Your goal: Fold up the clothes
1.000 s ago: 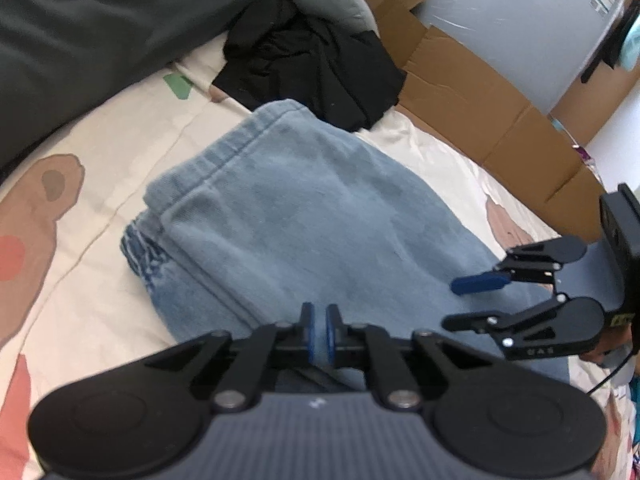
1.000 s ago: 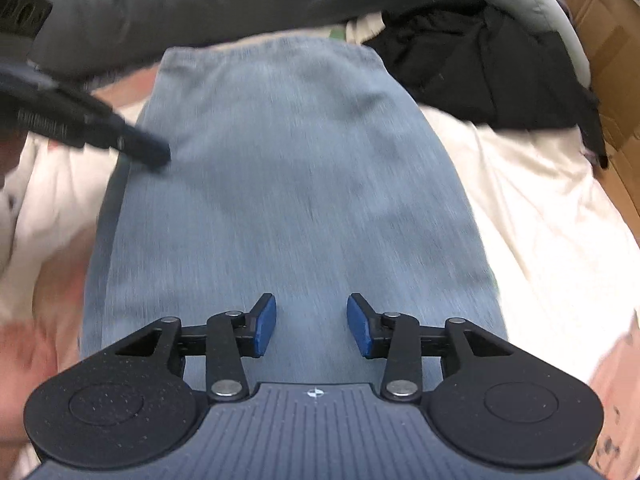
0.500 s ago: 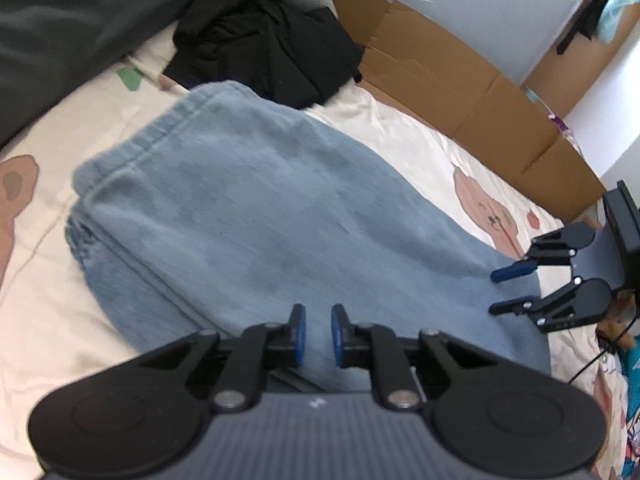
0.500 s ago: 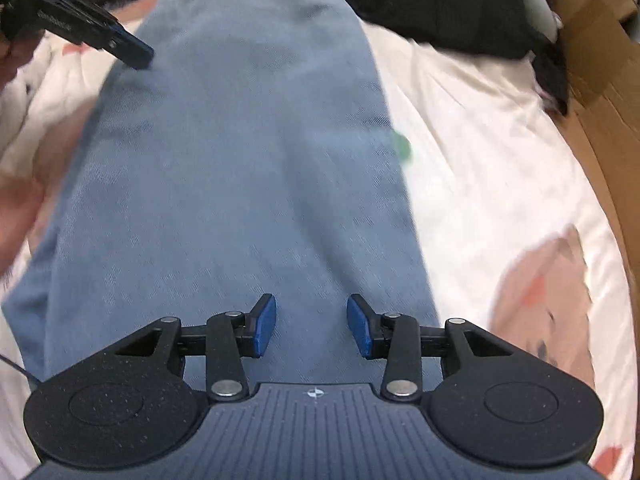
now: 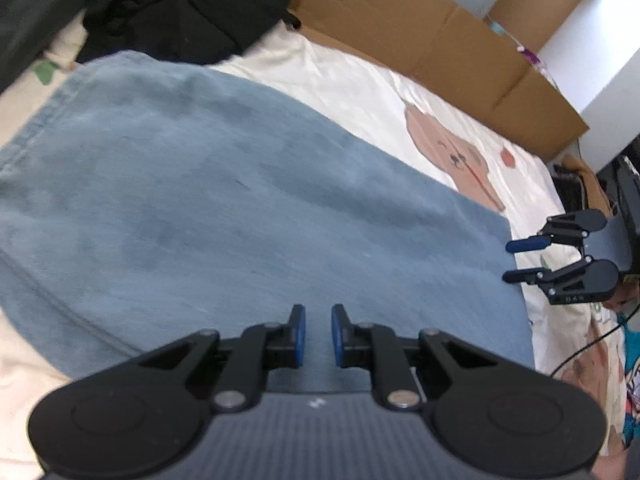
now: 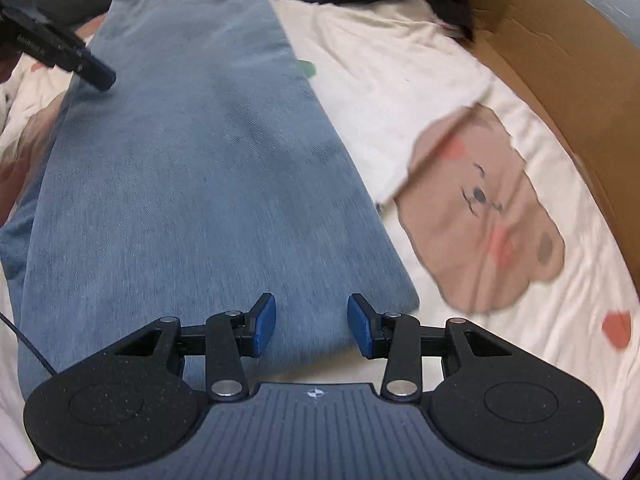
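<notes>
Cream bedding (image 6: 420,72) printed with brown bears carries a folded pair of light blue jeans (image 5: 224,208), both grippers poised above it with nothing held.

Seen from the left wrist, the left gripper (image 5: 318,334) hangs over the near edge of the denim; its jaws have just been opening and now show a narrow gap with only cloth seen beyond, nothing pinched between the blue pads (image 5: 298,334). From the right wrist, the right gripper (image 6: 312,326) sits over the jeans' near corner, its fingers spread about halfway and empty. A black garment (image 5: 180,4) lies heaped past the far end of the jeans, and flattened brown cardboard (image 5: 440,48) runs along the bed's far side.
</notes>
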